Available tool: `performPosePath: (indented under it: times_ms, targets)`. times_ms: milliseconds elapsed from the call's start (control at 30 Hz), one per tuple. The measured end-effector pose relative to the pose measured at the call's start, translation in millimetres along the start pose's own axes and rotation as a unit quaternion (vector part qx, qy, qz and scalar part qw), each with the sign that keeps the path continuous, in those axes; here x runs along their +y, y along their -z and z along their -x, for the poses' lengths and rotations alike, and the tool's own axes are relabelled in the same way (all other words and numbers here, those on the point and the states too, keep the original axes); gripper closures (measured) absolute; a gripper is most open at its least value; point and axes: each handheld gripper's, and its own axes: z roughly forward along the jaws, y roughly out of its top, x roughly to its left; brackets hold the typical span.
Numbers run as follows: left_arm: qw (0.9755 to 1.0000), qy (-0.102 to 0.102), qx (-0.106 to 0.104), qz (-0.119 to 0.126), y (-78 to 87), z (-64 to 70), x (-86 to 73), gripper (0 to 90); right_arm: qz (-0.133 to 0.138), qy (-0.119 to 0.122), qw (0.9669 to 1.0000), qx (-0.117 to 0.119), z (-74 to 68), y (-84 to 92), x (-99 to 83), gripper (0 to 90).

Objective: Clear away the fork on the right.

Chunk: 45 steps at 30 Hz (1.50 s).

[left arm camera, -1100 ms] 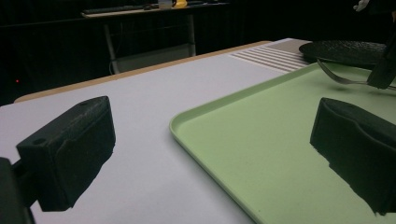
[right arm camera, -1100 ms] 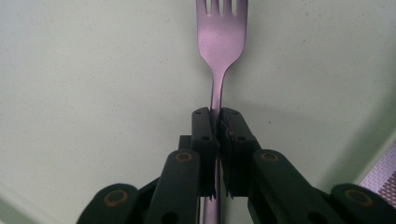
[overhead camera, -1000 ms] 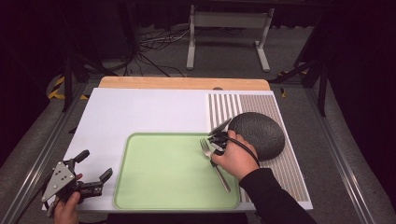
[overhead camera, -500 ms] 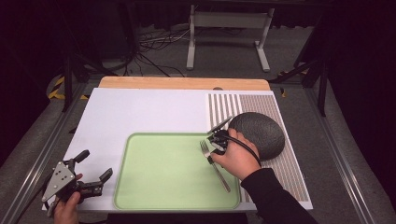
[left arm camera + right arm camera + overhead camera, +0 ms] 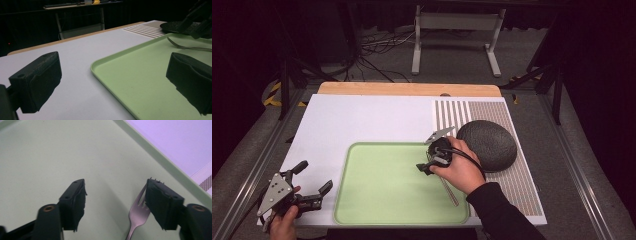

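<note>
Right gripper [image 5: 115, 195]: centre frame, jaws just opening, gripping nothing.
Fork [image 5: 137, 216]: lying on green tray [image 5: 37, 152], beside right jaw.

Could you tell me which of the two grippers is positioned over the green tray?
The right gripper, above the green tray beside the fork. The left gripper sits off the tray's left edge, over the white table.

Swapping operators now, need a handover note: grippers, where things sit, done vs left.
Right gripper: jaws have just been opening, nothing clamped; the fork lies on the green tray, partly under one jaw.
Left gripper: open, empty, at the table's near left corner beside the tray.
Dark bowl: upside down on the striped mat, right of the tray.
Done: fork on tray. Left: probably the bowl.
</note>
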Motion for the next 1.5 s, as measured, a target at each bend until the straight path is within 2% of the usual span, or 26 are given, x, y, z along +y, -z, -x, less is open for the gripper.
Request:
performPosePath:
  times_ms: [67, 267, 333, 533, 833, 1500]
  targets:
    - [1.0, 0.0, 0.0, 0.0, 0.0, -0.1, 0.0, 0.8, 0.006, 0.013, 0.9999, -0.001, 1.4, -3.1, -0.1, 46.4]
    - [1.0, 0.0, 0.0, 0.0, 0.0, -0.1, 0.0, 0.8, -0.006, 0.016, 0.9998, -0.002, 5.0, -12.9, -3.4, 69.3]
    - [1.0, 0.0, 0.0, 0.0, -0.1, 0.0, 0.0, 0.8, -0.013, 0.01, 0.9999, -0.003, 6.4, -15.1, -4.8, 75.7]
    - [1.0, -0.001, 0.0, 0.0, -0.3, 0.2, 0.1, 0.8, -0.036, 0.014, 0.9992, -0.006, 10.5, -22.0, -7.5, 87.9]
    - [1.0, -0.001, 0.0, 0.0, -0.4, 0.1, 0.0, 0.8, -0.048, 0.015, 0.9987, -0.014, 14.4, -29.4, -11.4, 90.0]
    - [1.0, -0.001, -0.001, 0.0, -0.2, 0.1, 0.1, 0.8, -0.049, 0.019, 0.9982, -0.03, 18.0, -31.1, -13.2, 90.0]
